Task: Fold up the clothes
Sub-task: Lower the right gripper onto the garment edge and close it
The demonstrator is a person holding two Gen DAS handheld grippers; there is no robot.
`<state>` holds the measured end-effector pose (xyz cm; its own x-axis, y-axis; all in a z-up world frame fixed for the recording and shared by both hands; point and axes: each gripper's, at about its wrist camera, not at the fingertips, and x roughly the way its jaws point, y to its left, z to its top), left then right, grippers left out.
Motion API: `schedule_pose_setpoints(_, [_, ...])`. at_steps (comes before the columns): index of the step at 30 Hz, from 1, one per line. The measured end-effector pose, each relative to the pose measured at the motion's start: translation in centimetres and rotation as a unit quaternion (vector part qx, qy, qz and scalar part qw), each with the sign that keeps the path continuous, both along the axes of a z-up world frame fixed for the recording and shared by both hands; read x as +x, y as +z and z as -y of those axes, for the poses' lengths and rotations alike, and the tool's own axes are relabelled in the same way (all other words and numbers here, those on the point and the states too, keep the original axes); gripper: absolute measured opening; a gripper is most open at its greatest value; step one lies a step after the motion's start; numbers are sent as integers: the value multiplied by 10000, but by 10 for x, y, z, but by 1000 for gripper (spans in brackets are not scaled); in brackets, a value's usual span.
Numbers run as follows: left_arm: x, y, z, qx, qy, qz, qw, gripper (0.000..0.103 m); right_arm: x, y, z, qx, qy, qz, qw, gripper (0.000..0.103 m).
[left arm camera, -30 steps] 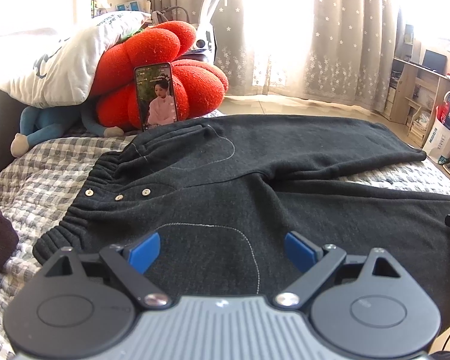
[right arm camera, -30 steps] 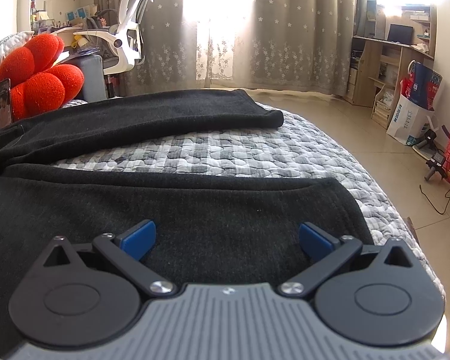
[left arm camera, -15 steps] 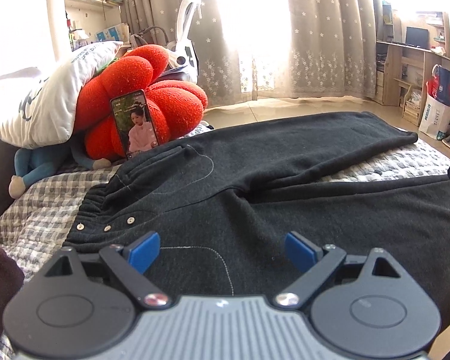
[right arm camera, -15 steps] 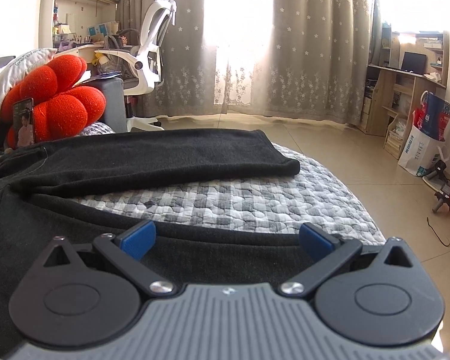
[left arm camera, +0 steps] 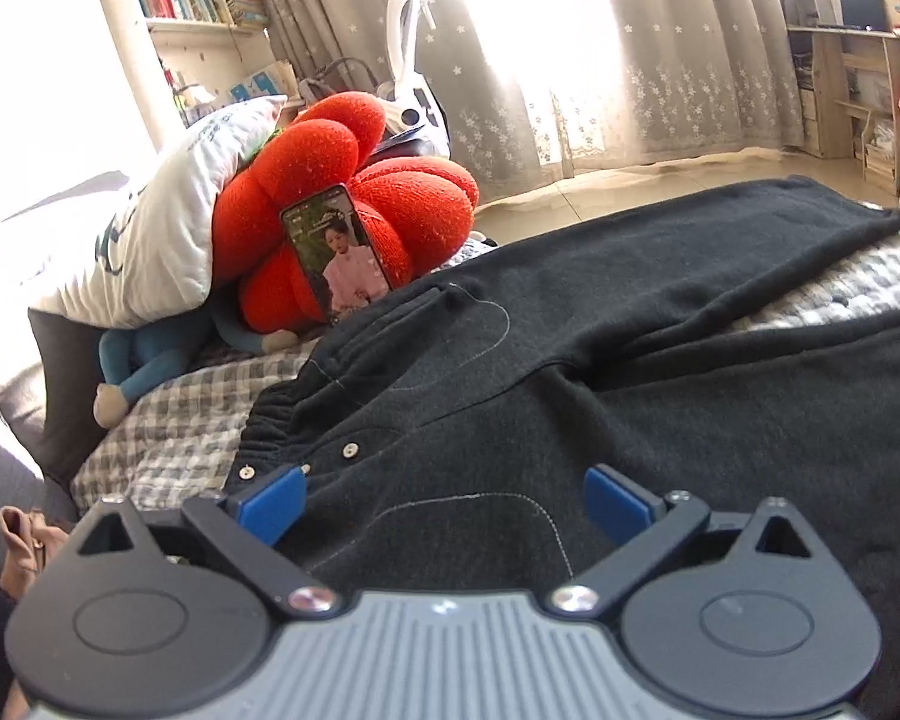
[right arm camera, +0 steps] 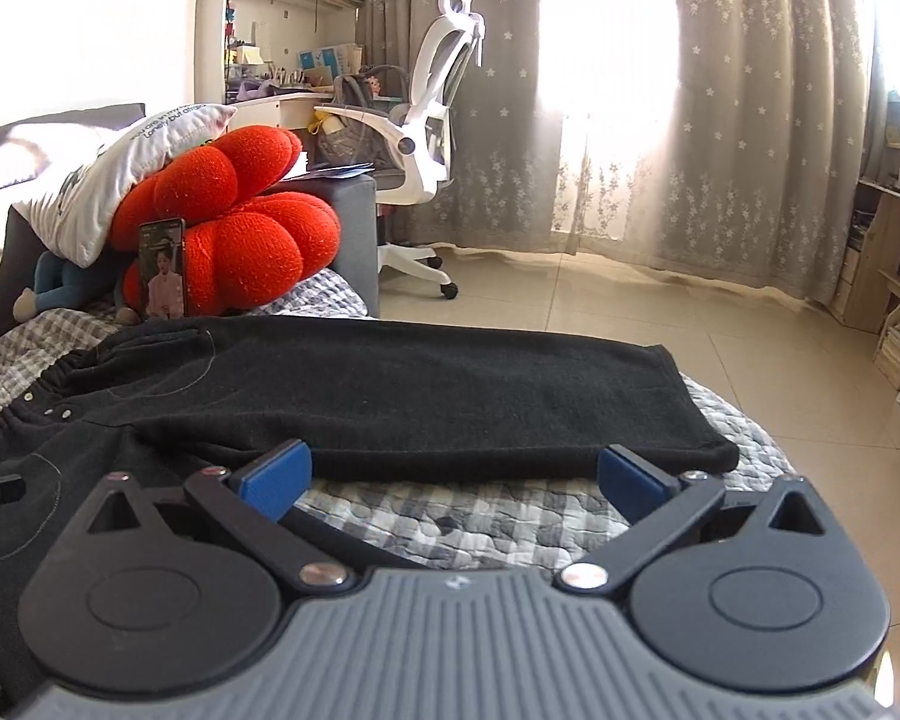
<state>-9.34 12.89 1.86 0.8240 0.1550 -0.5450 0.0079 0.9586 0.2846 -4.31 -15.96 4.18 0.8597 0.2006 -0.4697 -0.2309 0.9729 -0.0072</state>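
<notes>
Black trousers lie flat on a grey checked bed quilt, waistband to the left, both legs stretching right. My left gripper is open and empty, hovering above the near hip area by the waistband buttons. In the right wrist view the trousers show with the far leg across the middle. My right gripper is open and empty, above the quilt gap between the two legs, near the far leg's hem.
A red plush cushion props a lit phone at the bed's head, under a white pillow. A blue soft toy lies beside it. A white office chair, curtains and wooden shelves stand beyond the bed.
Both grippers have pulled back and tilted up, staying open. The left view has shifted left toward the waistband; the right view now looks over the far leg instead of the near one.
</notes>
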Motion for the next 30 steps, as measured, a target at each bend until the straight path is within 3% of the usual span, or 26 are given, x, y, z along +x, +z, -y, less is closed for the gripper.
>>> schedule_pose_setpoints(7, [48, 26, -22, -997, 497, -28, 9938, 102, 19, 17, -17, 80, 198, -376, 9991, 103])
schedule_pose_setpoints(13, [85, 8, -40, -1911, 729, -231, 9786, 103, 32, 11, -28, -344, 425, -434, 9976, 103])
schedule_pose_setpoints(17, [101, -12, -48, -2221, 883, -403, 9702, 103, 52, 2, -38, -688, 749, -418, 9939, 103])
schedule_pose_setpoints(20, [112, -25, -53, -2443, 967, -473, 9637, 103, 73, -3, -51, -672, 945, -431, 9923, 103])
schedule_pose_setpoints(26, [127, -29, -70, -2793, 934, 51, 9556, 103, 108, -13, -81, -638, 1383, -479, 9872, 103])
schedule_pose_setpoints(30, [132, -34, -81, -2738, 1061, 150, 9558, 102, 129, -20, -102, -554, 1707, -459, 9827, 103])
